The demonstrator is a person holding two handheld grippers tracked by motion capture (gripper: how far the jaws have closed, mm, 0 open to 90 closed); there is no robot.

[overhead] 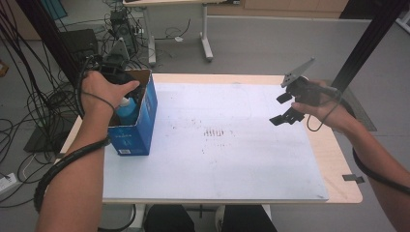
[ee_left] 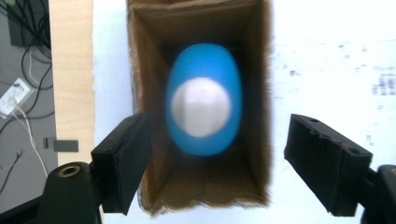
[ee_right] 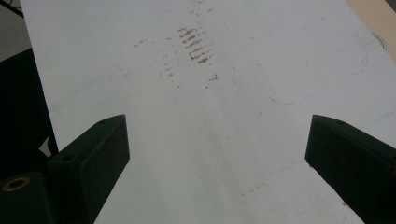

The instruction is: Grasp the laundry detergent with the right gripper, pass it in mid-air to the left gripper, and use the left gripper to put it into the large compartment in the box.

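Observation:
An open blue cardboard box stands upright at the left edge of the white mat. Inside it stands a blue bottle with a white cap, seen from straight above in the left gripper view. My left gripper hangs over the box mouth pointing down, jaws open on either side of the bottle and not touching it. At the right side of the table my right gripper is held above the mat, open, with nothing between its pads.
The mat carries reddish-brown smudges near its middle and covers most of the wooden table. A dark piece of tape lies at the table's right front. Cables and table legs crowd the floor behind; a black post rises at the right.

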